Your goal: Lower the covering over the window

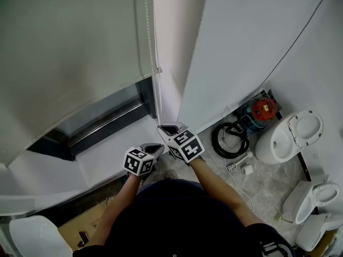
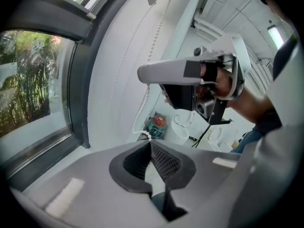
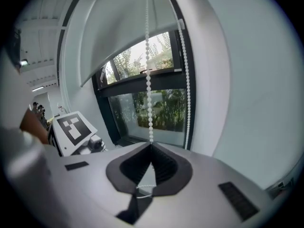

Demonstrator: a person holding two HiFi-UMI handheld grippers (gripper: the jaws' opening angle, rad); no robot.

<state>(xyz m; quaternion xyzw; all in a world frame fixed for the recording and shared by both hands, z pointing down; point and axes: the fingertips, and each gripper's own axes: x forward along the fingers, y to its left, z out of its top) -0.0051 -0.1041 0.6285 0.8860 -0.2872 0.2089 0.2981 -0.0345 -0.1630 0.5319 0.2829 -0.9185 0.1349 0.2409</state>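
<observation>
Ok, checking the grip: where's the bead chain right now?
In the head view the bead chain hangs down the right edge of the blind; the left gripper and right gripper are both shut on it below.

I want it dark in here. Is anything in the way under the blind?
No, nothing visible. The glass below the blind is bare down to the sill; the bead chain hangs at its side.

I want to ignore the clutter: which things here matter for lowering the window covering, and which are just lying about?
For the job:
- blind, partly down
- bead chain, pinched by the shut left claw and the shut right claw
- window

Lying about:
- toilets on the floor
- coiled hose
- cardboard box
</observation>
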